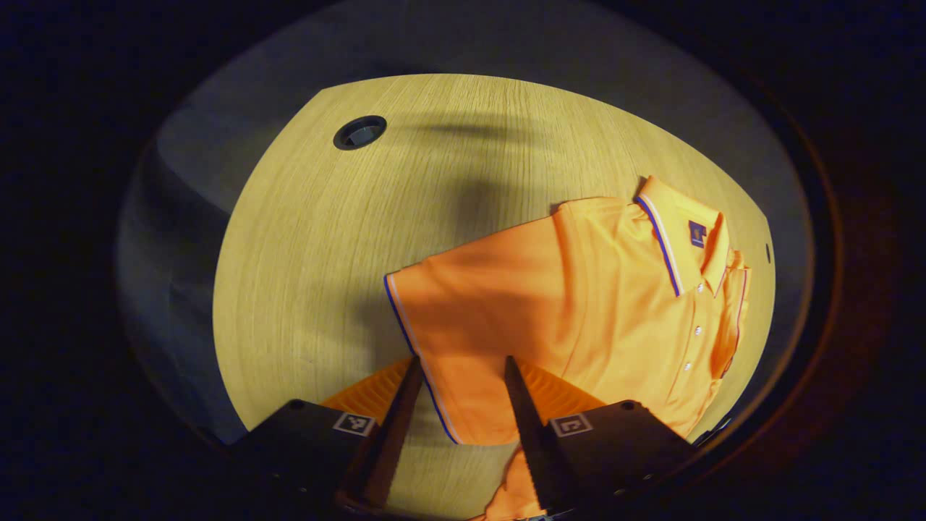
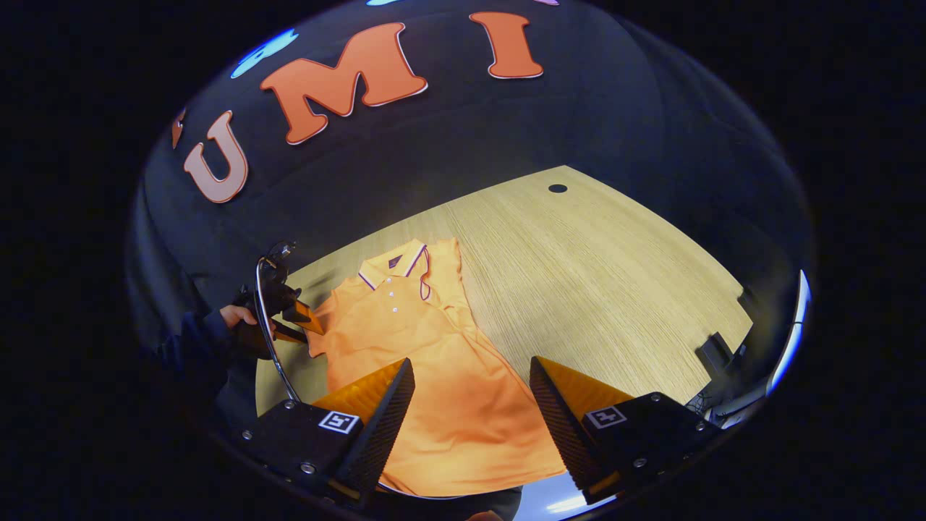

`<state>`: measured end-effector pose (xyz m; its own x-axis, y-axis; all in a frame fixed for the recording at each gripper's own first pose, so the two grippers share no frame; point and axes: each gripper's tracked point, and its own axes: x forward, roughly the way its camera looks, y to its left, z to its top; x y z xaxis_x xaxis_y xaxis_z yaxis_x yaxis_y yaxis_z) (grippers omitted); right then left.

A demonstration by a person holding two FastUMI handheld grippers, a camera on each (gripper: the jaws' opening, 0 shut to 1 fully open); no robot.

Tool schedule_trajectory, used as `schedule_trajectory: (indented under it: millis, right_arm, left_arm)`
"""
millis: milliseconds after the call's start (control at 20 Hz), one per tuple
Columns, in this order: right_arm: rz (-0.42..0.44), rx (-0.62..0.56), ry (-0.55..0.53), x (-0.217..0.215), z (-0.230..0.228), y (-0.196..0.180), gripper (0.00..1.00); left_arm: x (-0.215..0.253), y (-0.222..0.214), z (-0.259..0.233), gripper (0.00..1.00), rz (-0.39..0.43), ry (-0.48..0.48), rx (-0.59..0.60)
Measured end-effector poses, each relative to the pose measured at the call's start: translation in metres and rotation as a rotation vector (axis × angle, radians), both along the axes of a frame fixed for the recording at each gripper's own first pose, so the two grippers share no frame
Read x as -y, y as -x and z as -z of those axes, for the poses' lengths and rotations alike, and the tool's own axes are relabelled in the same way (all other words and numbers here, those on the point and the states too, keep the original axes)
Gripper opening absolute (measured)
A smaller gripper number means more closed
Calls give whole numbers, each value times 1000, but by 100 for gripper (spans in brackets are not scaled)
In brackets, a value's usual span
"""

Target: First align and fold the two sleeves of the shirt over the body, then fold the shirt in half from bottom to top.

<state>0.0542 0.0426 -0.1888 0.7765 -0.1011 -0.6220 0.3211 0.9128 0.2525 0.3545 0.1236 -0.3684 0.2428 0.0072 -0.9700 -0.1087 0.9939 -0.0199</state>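
Observation:
An orange polo shirt (image 1: 579,289) lies flat on the wooden table (image 1: 325,253), collar (image 1: 684,231) to the right in the left gripper view. Its near sleeve (image 1: 463,311) spreads toward me, and its striped hem runs between the fingers of my open left gripper (image 1: 463,359). The far sleeve (image 1: 731,318) looks folded in beside the buttons. In the right gripper view the shirt (image 2: 405,325) has its collar away from me, and my right gripper (image 2: 470,365) hangs open over the lower body. The left gripper (image 2: 296,322), held by a hand (image 2: 231,315), sits at the shirt's left sleeve.
A round cable hole (image 1: 359,132) sits in the table (image 2: 615,289) beyond the shirt, also the cable hole (image 2: 557,188) at the far edge. Dark items (image 2: 716,354) stand at the table's right edge. The booth's black cloth wall rises behind.

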Motion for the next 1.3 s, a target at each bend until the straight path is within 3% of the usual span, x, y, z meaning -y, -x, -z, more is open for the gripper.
schedule_trajectory:
  millis: [100,200,250,750,1150,1300]
  right_arm:
    - [16,1,-14,8,0,0,98]
    - [26,-2,-17,9,2,3,98]
    - [23,-1,-18,9,1,5,98]
    - [69,-15,-38,23,6,20,98]
    - [77,-31,-49,17,13,33,98]
    - [94,-33,-54,19,16,40,98]
  left_arm:
    - [7,-3,-1,55,26,11,16]
    - [11,-4,-1,19,51,11,36]
    - [14,-5,-2,15,71,27,50]
    - [58,-23,-63,15,204,132,239]
    - [119,-32,-72,15,311,127,249]
    - [143,-33,-63,15,315,179,230]
